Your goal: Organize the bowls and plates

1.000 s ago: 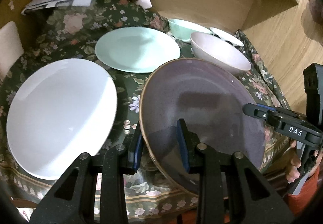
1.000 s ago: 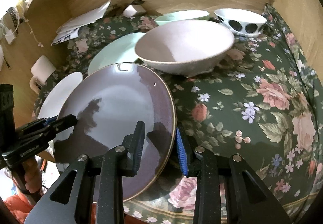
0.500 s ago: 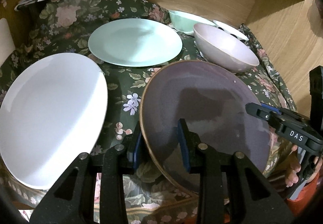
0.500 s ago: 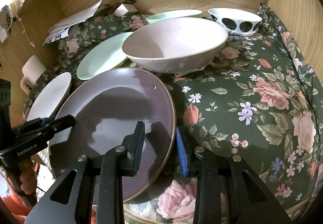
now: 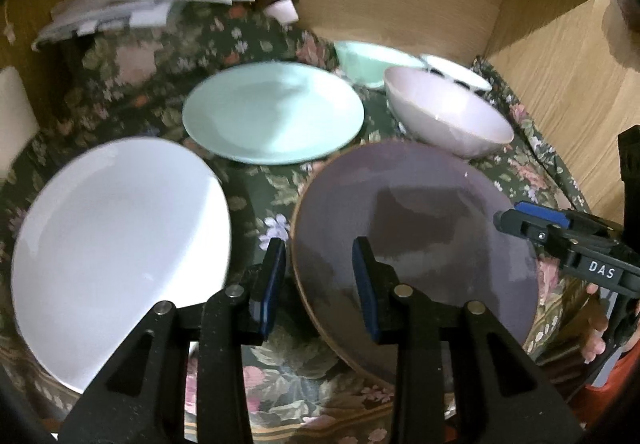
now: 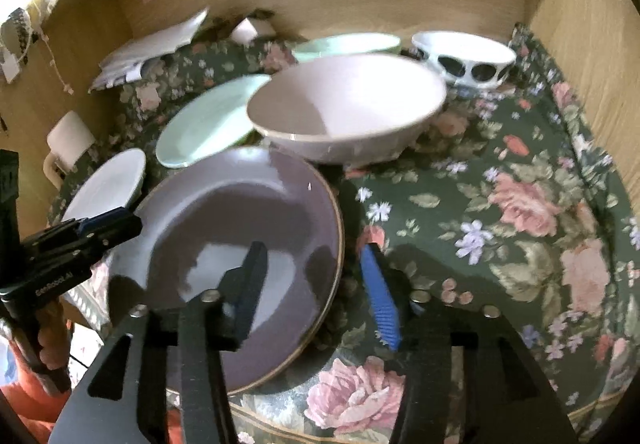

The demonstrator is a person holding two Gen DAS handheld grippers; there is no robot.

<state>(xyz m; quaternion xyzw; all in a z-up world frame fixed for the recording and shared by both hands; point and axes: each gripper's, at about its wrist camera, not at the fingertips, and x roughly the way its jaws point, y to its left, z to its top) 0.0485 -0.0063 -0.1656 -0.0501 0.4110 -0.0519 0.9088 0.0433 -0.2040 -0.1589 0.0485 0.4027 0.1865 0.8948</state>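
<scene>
Right hand-held gripper (image 6: 316,288) has just spread its jaws since the earlier frame; they were pinched on the purple plate's (image 6: 240,228) near-right rim and now stand clear either side of it, released. The view has also drawn back a little from the bowls. Left hand-held gripper (image 5: 318,284) has eased only a touch wider; its fingers straddle the plate's near-left rim, and whether the pads actually press is hard to say, so I can't tell if it grips.

Purple plate looks to lie flat on the floral cloth (image 6: 500,212) of the bench, near edge overhanging the front a bit, far edge just beside the pink bowl (image 6: 348,112). White plate (image 5: 116,244) sits to its left, mint plate (image 5: 276,116) behind, mint bowl (image 5: 372,60) and spotted bowl (image 6: 468,60) at the back.

Step in hand reads as letting go after setting the plate down. To do it well: open both sets of jaws fully before backing out, pull straight back along the fingers so no pad drags the rim, and don't nudge the plate toward the overhang or into the pink bowl.
</scene>
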